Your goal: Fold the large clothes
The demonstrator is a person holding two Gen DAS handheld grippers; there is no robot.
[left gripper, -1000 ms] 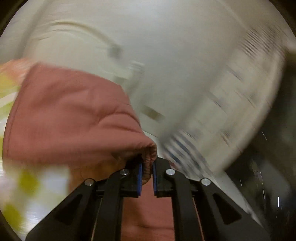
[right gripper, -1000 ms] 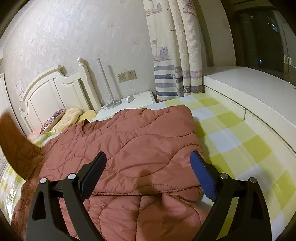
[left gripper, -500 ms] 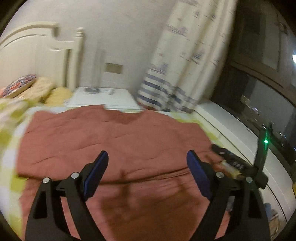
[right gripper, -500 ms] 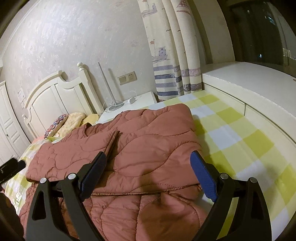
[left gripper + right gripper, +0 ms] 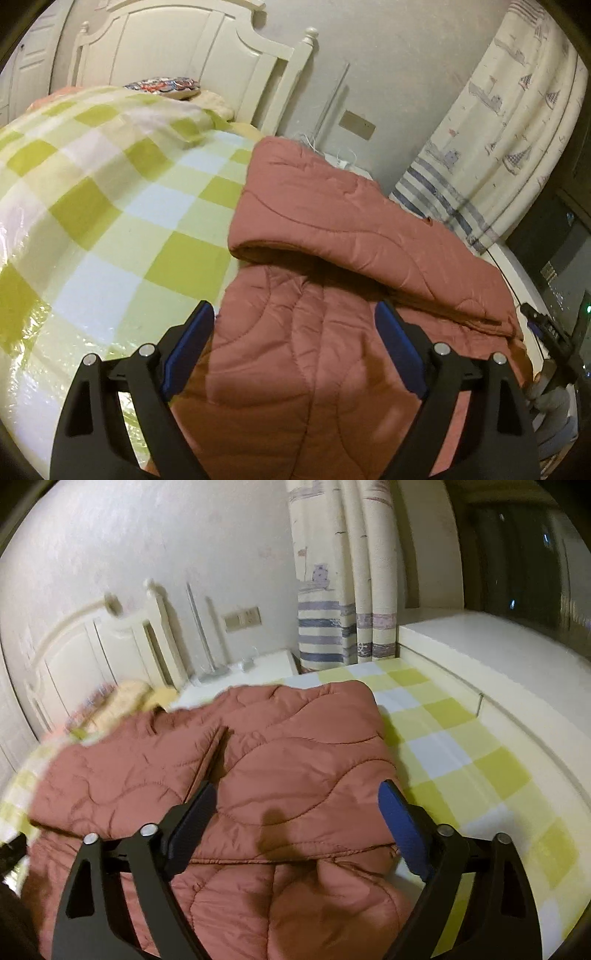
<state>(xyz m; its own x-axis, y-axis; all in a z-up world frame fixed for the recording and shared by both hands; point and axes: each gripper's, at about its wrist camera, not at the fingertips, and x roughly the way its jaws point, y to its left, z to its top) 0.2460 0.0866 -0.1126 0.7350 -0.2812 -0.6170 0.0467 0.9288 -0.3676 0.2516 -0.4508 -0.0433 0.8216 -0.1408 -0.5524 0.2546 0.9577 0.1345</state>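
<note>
Nearest in the left wrist view: left hand-held gripper [image 5: 293,347], jaws spread wide, blue pads [image 5: 186,345] clear of the cloth, grasping nothing. Just beyond and beneath it, the rust-pink quilted jacket [image 5: 332,258], lying on the bed's checked yellow-green and white cover [image 5: 110,206]. Bottom part flat between the 2 fingers; upper part folded over it, with a rolled edge running across the middle of the view. To the left of the jacket, bare cover. Farther back, a patterned pillow [image 5: 162,83] against the cream headboard [image 5: 192,48], then a wall plate [image 5: 356,125] and a sailboat-print curtain [image 5: 491,140] at the right. At the far right edge, a dark device with a green light, possibly the other gripper; too dim to tell.

Nearest in the right wrist view: right hand-held gripper [image 5: 295,823], jaws closing slightly though wide apart, nothing pressed between the pads [image 5: 402,827], released. Below and ahead of it, the jacket [image 5: 288,760], 1 sleeve or panel laid across from the left, a hem seam running between the fingers. To the right, checked cover [image 5: 461,753], then a white ledge [image 5: 491,646] along the bed. Beyond the jacket, a white nightstand [image 5: 266,664], the blurred headboard [image 5: 92,646], a wall plate [image 5: 242,618] and the curtain [image 5: 332,590].
</note>
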